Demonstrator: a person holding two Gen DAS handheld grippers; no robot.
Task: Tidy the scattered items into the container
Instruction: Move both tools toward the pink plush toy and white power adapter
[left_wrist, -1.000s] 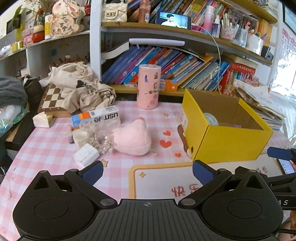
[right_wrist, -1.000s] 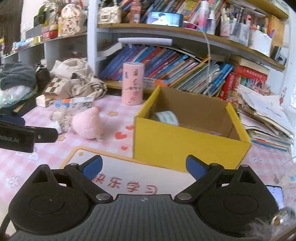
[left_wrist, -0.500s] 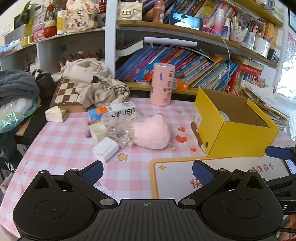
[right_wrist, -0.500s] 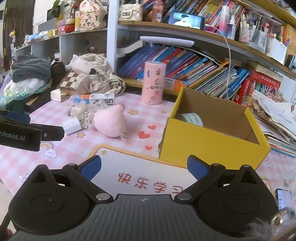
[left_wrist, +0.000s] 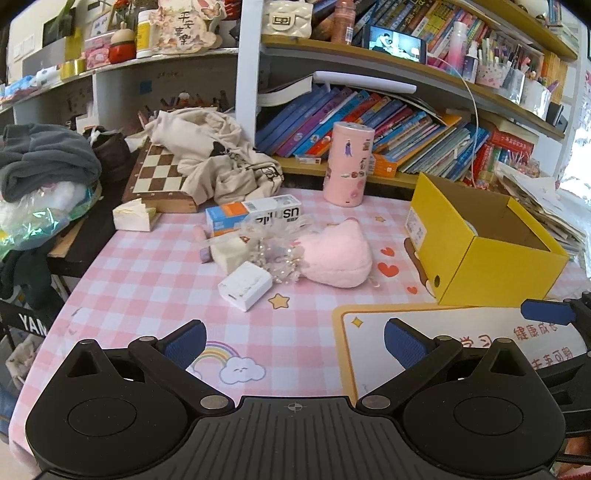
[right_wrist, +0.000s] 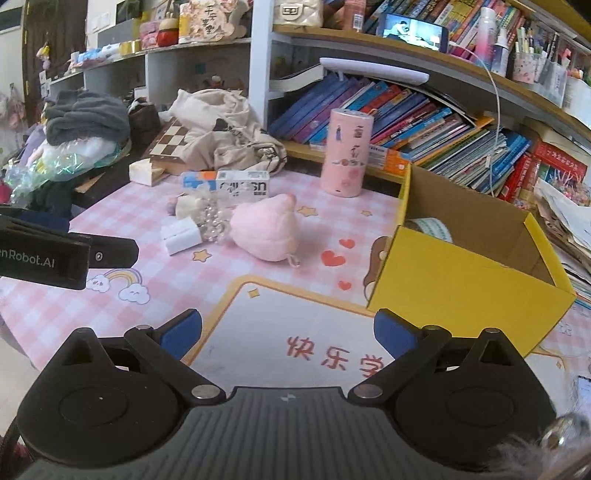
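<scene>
Open yellow cardboard box (left_wrist: 480, 254) sat on right side of pink checked tabletop (left_wrist: 147, 280), one roll of tape (right_wrist: 430, 227) inside against its near-left wall. Scattered items lay in a cluster left of box: pink plush toy (left_wrist: 338, 258), touching a beaded sparkly hair piece (left_wrist: 275, 254); white rectangular charger block (left_wrist: 245, 285) in front of that; small cream block (left_wrist: 232, 253) beside it; white-and-orange carton (left_wrist: 253, 218) behind. Pink cylindrical canister (left_wrist: 348, 168) stood upright near bookshelf edge, well apart from cluster.

Versus a second ago, both cameras had pulled back and up: more tabletop showed, rainbow-and-cloud print (left_wrist: 229, 363) was newly in view, box looked smaller. Items themselves had not shifted.

Left claw (left_wrist: 293, 338) had blue-padded fingers spread wide, holding nothing, above tabletop. Right claw (right_wrist: 286, 330) likewise wide apart, empty, over the white mat with red characters (right_wrist: 295, 332), near the box's front corner.
</scene>
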